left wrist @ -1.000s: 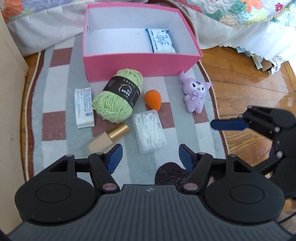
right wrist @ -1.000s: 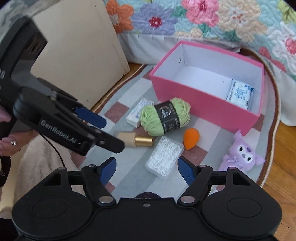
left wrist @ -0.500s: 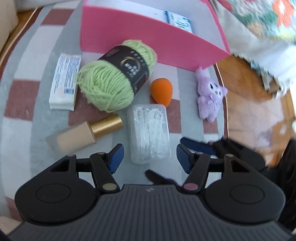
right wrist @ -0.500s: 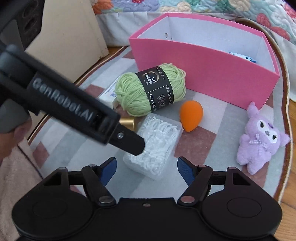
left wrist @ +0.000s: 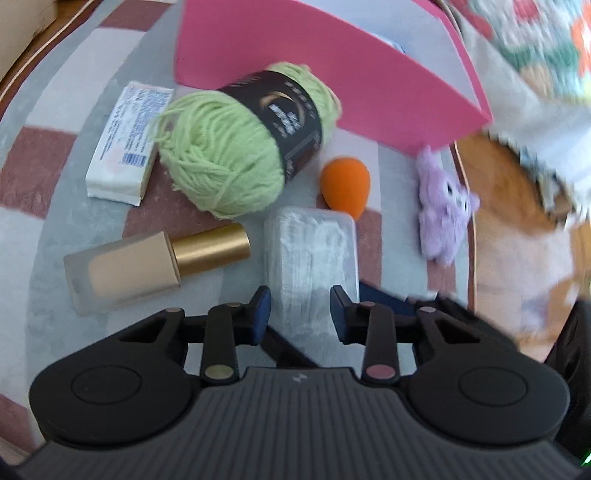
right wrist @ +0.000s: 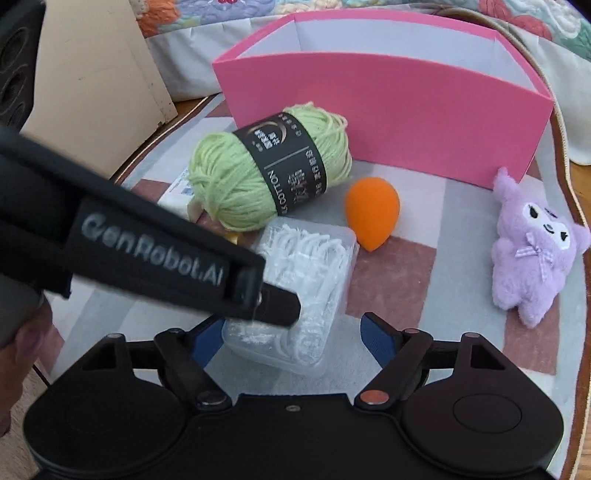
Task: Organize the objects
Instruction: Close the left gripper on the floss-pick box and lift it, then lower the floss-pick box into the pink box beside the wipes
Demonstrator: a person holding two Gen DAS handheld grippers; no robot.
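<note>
A clear plastic box of white floss picks (left wrist: 314, 254) lies on the rug, also seen in the right wrist view (right wrist: 295, 295). My left gripper (left wrist: 300, 314) is open, its blue fingertips on either side of the box's near end. My right gripper (right wrist: 291, 339) is open and low behind the same box. A green yarn ball (left wrist: 236, 147), an orange sponge egg (left wrist: 345, 182), a purple plush (left wrist: 443, 210), a gold-capped bottle (left wrist: 155, 262) and a white packet (left wrist: 125, 144) lie around it. The pink box (right wrist: 388, 110) stands behind.
A checked rug (left wrist: 48, 229) covers the floor, with wood floor (left wrist: 517, 206) at the right. A quilted bed cover (right wrist: 369, 11) hangs behind the pink box. A beige board (right wrist: 85, 85) and a black speaker (right wrist: 14, 74) stand at the left.
Both grippers have come down and forward toward the floss box. My left fingers have narrowed and now straddle the box's near end. The objects have not moved.
</note>
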